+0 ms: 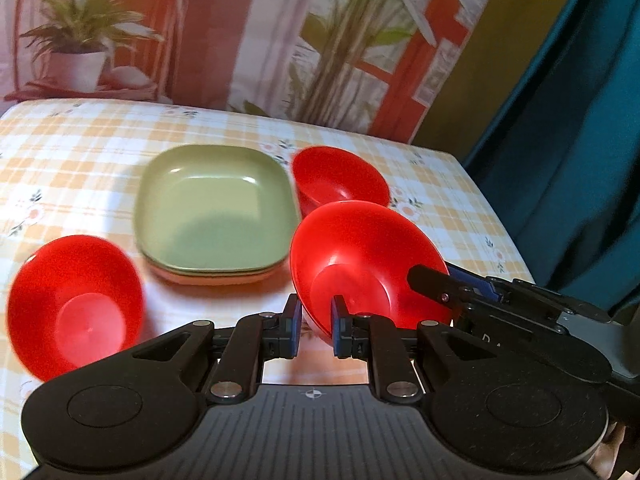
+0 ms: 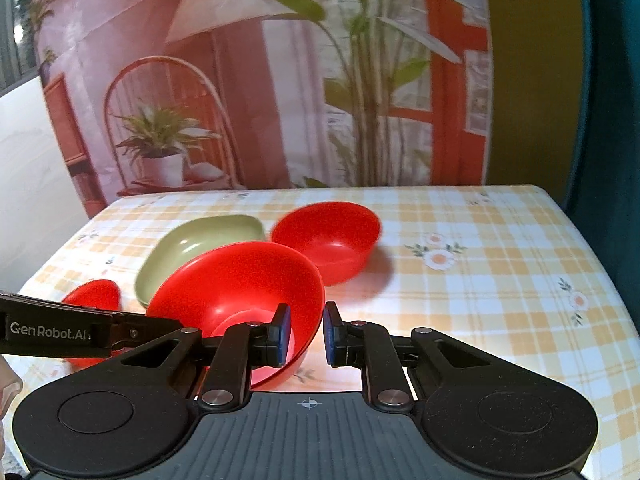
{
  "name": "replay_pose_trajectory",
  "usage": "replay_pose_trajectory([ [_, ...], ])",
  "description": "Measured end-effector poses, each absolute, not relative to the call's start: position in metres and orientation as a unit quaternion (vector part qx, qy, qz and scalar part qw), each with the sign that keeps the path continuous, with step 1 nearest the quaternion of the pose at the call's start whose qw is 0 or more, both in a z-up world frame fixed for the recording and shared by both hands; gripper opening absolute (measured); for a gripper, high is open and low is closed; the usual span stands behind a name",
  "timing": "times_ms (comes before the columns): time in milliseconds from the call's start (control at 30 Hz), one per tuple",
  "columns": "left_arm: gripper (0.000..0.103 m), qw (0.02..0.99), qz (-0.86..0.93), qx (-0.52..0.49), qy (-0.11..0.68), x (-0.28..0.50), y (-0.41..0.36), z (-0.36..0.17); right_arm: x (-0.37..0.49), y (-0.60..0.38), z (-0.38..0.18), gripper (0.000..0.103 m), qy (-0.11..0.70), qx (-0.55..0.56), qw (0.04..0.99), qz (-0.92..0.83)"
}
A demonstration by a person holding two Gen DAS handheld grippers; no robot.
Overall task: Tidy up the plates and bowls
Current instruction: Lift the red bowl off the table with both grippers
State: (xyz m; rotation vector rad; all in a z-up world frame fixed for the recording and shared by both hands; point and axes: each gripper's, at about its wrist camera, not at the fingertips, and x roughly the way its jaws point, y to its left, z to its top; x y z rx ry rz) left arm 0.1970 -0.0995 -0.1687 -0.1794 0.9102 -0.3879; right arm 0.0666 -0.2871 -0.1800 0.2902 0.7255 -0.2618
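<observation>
Nearest, pinching the near rim of a red bowl (image 1: 368,268) between blue pads: the left gripper (image 1: 316,326), one finger inside the bowl, one outside. Clamped on the same bowl's opposite rim, again one finger inside and one out: the right gripper (image 2: 306,334). Held tilted between both, near the front edge of the checked tablecloth (image 2: 480,280). To the left, alone on the cloth, a second red bowl (image 1: 76,306). Just beyond the held bowl, a stack of plates (image 1: 216,208), green on top. Farthest, beside the stack's right edge, a third red bowl (image 1: 338,180).
</observation>
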Motion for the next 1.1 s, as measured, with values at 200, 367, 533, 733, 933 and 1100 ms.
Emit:
replay_pose_trajectory([
  [200,0.016,0.883,-0.158,-0.114,0.427,0.198,-0.063,-0.163,0.096,-0.264,-0.171,0.014,0.355,0.138,0.92,-0.091],
  [367,0.016,0.889,-0.126,-0.131,0.42,0.201,-0.03,-0.158,0.129,-0.234,-0.164,0.014,0.354,0.124,0.925,-0.054],
  [533,0.016,0.891,-0.092,-0.151,0.417,0.202,0.004,-0.158,0.159,-0.206,-0.163,0.014,0.363,0.124,0.924,-0.018],
  [733,0.016,0.891,-0.063,-0.158,0.42,0.2,0.027,-0.165,0.179,-0.177,-0.169,0.014,0.377,0.107,0.92,0.007],
  [933,0.016,0.892,-0.064,-0.145,0.424,0.197,0.033,-0.173,0.181,-0.167,-0.181,0.014,0.392,0.107,0.914,0.005],
  [1100,0.016,0.896,-0.061,-0.117,0.424,0.192,0.034,-0.179,0.18,-0.158,-0.19,0.014,0.404,0.1,0.909,0.007],
])
